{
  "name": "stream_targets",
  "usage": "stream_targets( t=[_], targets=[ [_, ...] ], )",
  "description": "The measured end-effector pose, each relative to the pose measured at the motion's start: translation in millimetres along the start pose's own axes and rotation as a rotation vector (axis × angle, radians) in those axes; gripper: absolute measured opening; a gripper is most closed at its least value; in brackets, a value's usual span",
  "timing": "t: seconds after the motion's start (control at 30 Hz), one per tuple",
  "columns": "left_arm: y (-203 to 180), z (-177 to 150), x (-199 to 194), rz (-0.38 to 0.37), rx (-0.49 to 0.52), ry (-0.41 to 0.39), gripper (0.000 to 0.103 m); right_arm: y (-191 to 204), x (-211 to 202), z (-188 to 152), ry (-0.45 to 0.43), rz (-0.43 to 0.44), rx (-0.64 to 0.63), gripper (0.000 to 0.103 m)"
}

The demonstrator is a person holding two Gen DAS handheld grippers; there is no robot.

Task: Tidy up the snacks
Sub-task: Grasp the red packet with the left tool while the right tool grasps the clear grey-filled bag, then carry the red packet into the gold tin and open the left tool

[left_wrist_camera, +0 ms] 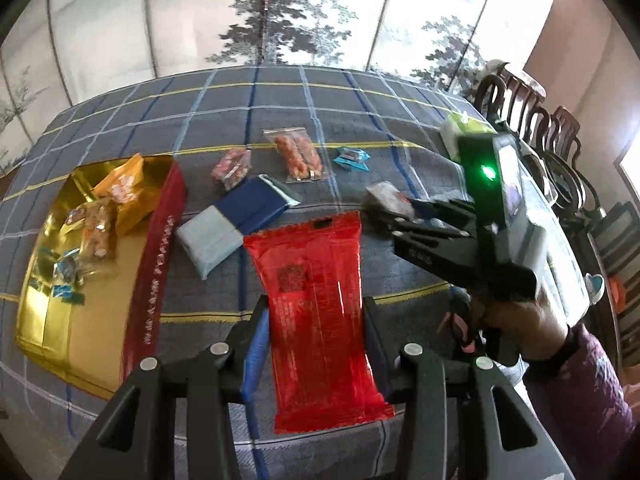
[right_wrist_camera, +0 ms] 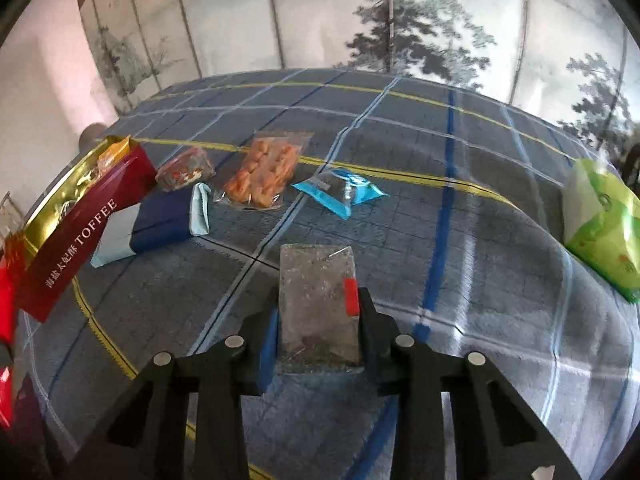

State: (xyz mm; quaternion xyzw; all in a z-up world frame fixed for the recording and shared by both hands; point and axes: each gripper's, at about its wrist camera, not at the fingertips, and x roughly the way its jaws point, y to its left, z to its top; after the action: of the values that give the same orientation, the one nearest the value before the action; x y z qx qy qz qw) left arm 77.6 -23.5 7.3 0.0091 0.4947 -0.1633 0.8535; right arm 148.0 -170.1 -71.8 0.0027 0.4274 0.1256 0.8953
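Item 1: we are holding the left gripper (left_wrist_camera: pixel 316 316) with its jaws clamped on a red foil snack packet (left_wrist_camera: pixel 316 320), which is hanging lengthwise between the 2 fingers above the plaid tablecloth (left_wrist_camera: pixel 360 120); item 2: we are holding the right gripper (right_wrist_camera: pixel 318 340) closed on a clear, greyish snack packet (right_wrist_camera: pixel 318 300) bearing a small red tab, also lifted off the cloth; item 3: the red toffee box (left_wrist_camera: pixel 154 256) with its gold lining is sitting at the left of the table, and we are seeing an orange packet (left_wrist_camera: pixel 126 192), a clear packet of orange pieces and small blue-and-white sachets lying inside it; item 4: a navy and pale-blue packet (left_wrist_camera: pixel 236 216) is lying just beside the box; item 5: a small reddish packet (left_wrist_camera: pixel 232 168), a clear bag of orange snacks (left_wrist_camera: pixel 298 156) and a turquoise sachet (left_wrist_camera: pixel 352 159) are lying loose farther back on the cloth; item 6: a green tissue pack (right_wrist_camera: pixel 604 224) is resting at the right edge of the table.
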Motion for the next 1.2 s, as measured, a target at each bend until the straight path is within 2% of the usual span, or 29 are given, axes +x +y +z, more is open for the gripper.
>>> stream_targets(
  t=[0.07,0.2,0.33,0.53,0.67,0.93,1.2],
  targets=[
    [8,-1,-7,0.001,-0.019,-0.01,0.044,-10,-9,-8,-0.019,0.009,0.054,0.032],
    [34,-4,-24,0.038,-0.058,-0.034,0.044,-38,-27,-23,-0.054,-0.05,0.163,0.032],
    [70,-8,-40,0.106,-0.102,-0.053,0.044,-63,-37,-34,-0.065,-0.096,0.253,0.032],
    [127,-14,-46,0.2,-0.161,-0.045,0.044,-71,-36,-33,-0.06,-0.108,0.284,0.032],
    [155,-14,-38,0.258,-0.15,-0.034,0.044,-74,-34,-34,-0.052,-0.104,0.289,0.032],
    [201,-12,-13,0.288,-0.108,0.001,0.044,-75,-36,-36,-0.049,-0.108,0.281,0.032],
    [222,-14,4,0.31,-0.066,0.02,0.044,-74,-35,-36,-0.047,-0.114,0.277,0.032]
  ],
)
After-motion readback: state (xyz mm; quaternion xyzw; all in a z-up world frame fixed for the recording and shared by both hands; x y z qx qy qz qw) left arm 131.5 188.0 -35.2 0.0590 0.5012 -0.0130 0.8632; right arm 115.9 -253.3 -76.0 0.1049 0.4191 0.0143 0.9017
